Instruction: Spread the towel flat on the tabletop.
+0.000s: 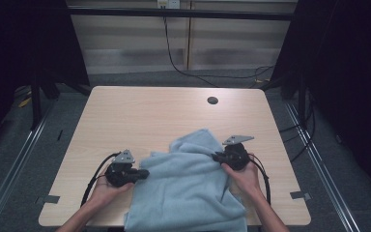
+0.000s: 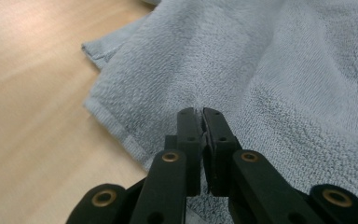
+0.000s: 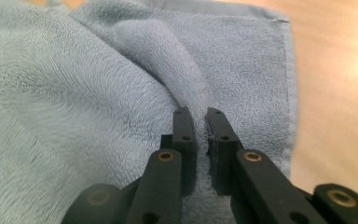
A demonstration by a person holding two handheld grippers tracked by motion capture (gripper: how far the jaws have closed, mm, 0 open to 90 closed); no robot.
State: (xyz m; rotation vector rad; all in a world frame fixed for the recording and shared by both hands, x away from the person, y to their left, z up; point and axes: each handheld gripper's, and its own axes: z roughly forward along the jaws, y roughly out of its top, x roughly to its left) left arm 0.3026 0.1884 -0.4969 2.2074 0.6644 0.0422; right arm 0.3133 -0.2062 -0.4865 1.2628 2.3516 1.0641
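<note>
A light blue towel (image 1: 188,188) lies crumpled on the near half of the wooden table (image 1: 140,111), and its front part hangs over the near edge. My left gripper (image 1: 147,172) is at the towel's left edge. In the left gripper view its jaws (image 2: 199,112) are pressed together, with the towel (image 2: 270,70) puckered into the tips. My right gripper (image 1: 215,157) is at the towel's right side. In the right gripper view its jaws (image 3: 197,112) pinch a raised fold of the towel (image 3: 88,79), and pile shows between them.
A dark round cable hole (image 1: 212,100) sits at the table's far right. Bare wood stretches across the far half. Black cables (image 1: 174,58) run over the floor beyond the table, and metal rails (image 1: 24,150) flank both sides.
</note>
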